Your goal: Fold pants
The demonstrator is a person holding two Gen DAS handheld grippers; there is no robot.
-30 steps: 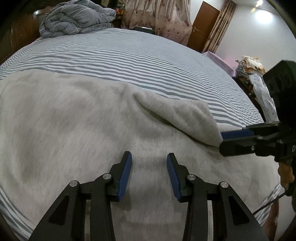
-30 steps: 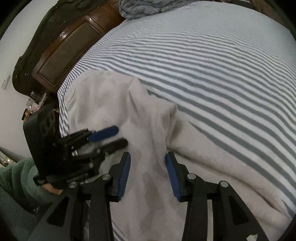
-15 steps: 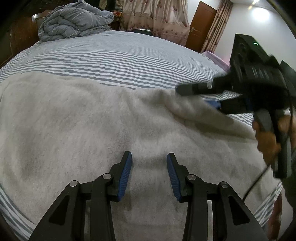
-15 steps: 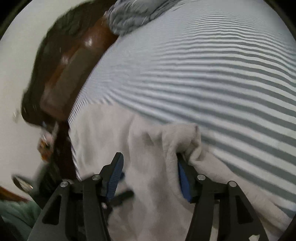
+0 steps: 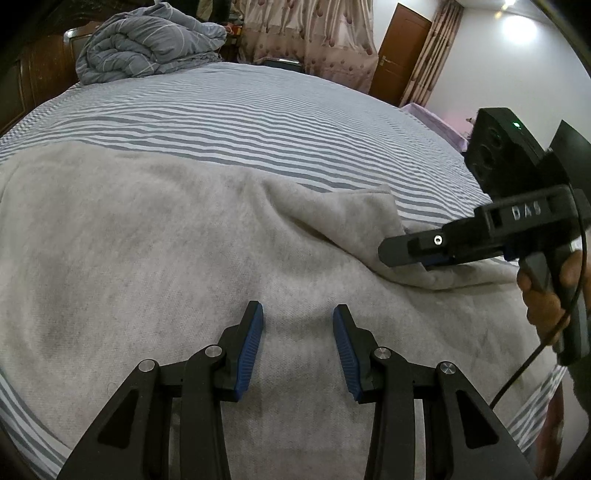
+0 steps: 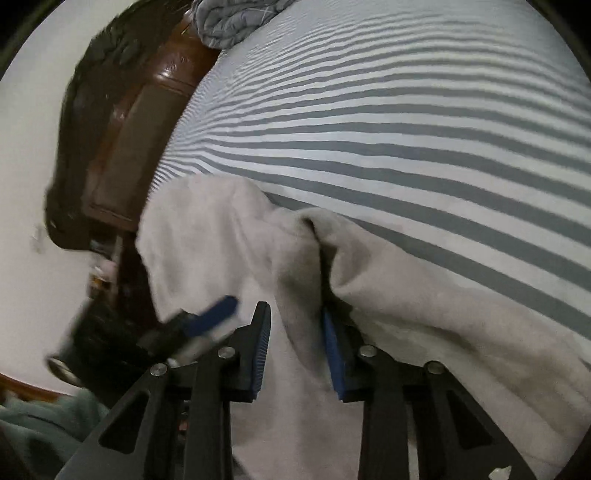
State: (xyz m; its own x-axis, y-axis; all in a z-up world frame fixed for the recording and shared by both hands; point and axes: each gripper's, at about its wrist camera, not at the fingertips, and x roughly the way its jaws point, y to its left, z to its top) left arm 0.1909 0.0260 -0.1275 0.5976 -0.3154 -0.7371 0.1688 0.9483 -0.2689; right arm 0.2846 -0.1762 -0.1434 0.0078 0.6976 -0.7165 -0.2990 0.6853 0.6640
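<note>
Grey pants (image 5: 155, 258) spread flat across the near part of a bed (image 5: 280, 122) with a grey-and-white striped sheet, filling most of the left wrist view. Left gripper (image 5: 297, 345) low above the middle of the cloth, fingers (image 5: 251, 350) apart with a clear gap between the blue pads, nothing held; touching the cloth or just above it — cannot tell. To the right, one corner of the pants (image 5: 354, 218) lifted and folded back over the rest, with the right gripper (image 5: 417, 254) at that raised fold. In the right wrist view, right gripper (image 6: 295, 347) with a bunched ridge of cloth (image 6: 295, 258) between the fingers (image 6: 334, 354), pads partly closed against both sides of it — held, so far as visible. Blurred left gripper (image 6: 207, 321) low at the left of that view. Crumpled grey quilt (image 5: 147, 44) at the far end of the bed, beside a dark wooden headboard (image 6: 125, 147). Brown door (image 5: 399, 48) and patterned curtains (image 5: 303, 33) behind.
</note>
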